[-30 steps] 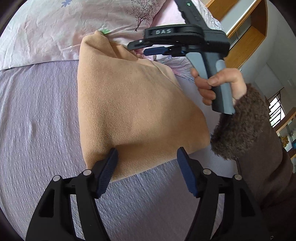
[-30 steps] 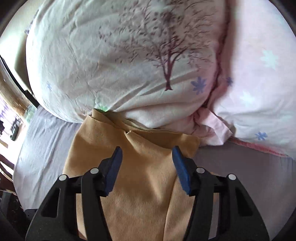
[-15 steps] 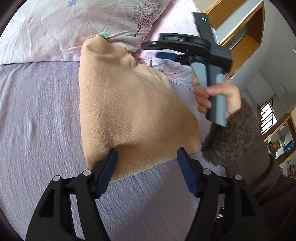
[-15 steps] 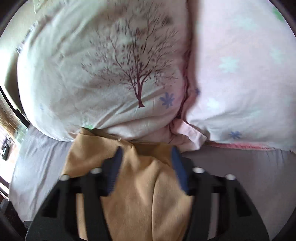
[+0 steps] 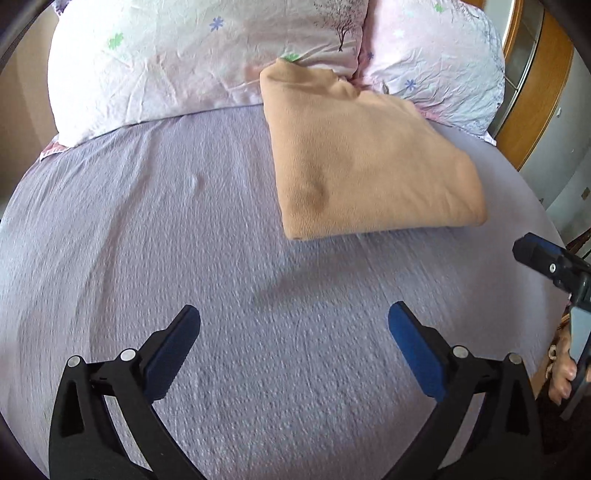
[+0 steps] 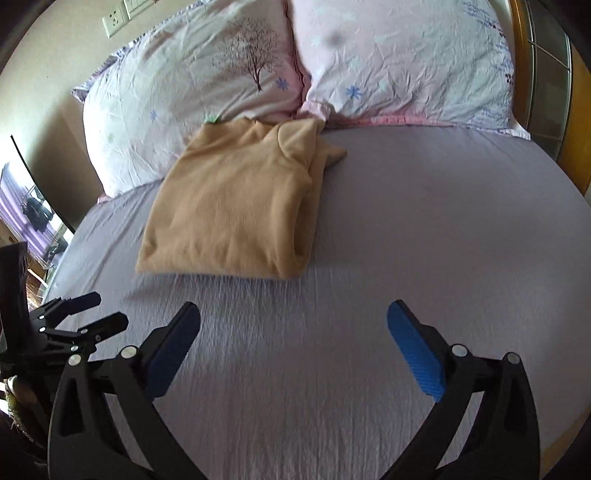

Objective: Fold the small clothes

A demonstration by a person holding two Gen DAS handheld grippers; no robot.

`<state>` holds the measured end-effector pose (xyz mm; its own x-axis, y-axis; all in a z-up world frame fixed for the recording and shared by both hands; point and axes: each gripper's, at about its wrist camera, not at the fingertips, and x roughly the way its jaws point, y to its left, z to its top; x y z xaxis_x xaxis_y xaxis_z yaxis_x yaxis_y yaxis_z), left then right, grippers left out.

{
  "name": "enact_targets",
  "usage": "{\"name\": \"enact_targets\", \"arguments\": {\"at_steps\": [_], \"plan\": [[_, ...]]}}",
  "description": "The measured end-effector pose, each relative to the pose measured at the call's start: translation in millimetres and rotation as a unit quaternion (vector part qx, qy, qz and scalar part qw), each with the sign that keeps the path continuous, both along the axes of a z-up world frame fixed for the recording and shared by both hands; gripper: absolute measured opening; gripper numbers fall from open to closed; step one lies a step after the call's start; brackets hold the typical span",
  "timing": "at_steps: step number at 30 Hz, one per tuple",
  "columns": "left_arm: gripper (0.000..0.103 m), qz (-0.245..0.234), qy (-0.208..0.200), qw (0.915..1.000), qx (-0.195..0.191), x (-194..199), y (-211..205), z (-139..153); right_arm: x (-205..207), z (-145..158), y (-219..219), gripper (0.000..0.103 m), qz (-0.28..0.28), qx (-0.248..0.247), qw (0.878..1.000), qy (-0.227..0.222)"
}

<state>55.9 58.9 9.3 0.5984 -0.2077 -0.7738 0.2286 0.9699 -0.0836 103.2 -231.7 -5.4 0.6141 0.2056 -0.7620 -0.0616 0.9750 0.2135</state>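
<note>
A tan fleece garment (image 5: 365,162) lies folded into a rectangle on the lilac bed sheet (image 5: 184,221), its far end against the pillows. It also shows in the right wrist view (image 6: 236,206), with its collar end towards the pillows. My left gripper (image 5: 293,350) is open and empty, held over bare sheet well short of the garment. My right gripper (image 6: 293,350) is open and empty too, also back from the garment. Part of the right gripper shows at the left wrist view's right edge (image 5: 554,266). The left gripper shows at the right wrist view's left edge (image 6: 74,325).
Two floral pillows (image 6: 207,92) (image 6: 406,62) lie along the head of the bed behind the garment. A wooden headboard (image 5: 532,92) stands to the right. A wall socket (image 6: 116,18) is above the pillows. The bed's left edge drops off near a window (image 6: 33,221).
Both grippers have pulled back from the garment, which was between their fingers before. The garment now lies alone and folded on the sheet, and both jaws stand wider open.
</note>
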Motion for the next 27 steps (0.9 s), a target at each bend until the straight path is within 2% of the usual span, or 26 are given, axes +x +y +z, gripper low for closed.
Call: {"name": "enact_targets", "arguments": {"at_steps": [3, 9, 27], "plan": [[0.102, 0.013, 0.001, 0.9995, 0.027, 7.7, -5.0, -7.4, 0.0, -22.2, 19.0, 0.101, 0.001, -0.043, 0.999, 0.024], [0.102, 0.022, -0.009, 0.9981, 0.057, 9.6, -13.9, -12.3, -2.0, -31.2, 50.3, 0.101, 0.015, -0.116, 0.993, 0.017], [0.102, 0.02, -0.021, 0.998, 0.056, 9.9, -13.6, -12.6, 0.5, -32.4, 48.2, 0.101, 0.01, -0.112, 0.993, 0.026]]}}
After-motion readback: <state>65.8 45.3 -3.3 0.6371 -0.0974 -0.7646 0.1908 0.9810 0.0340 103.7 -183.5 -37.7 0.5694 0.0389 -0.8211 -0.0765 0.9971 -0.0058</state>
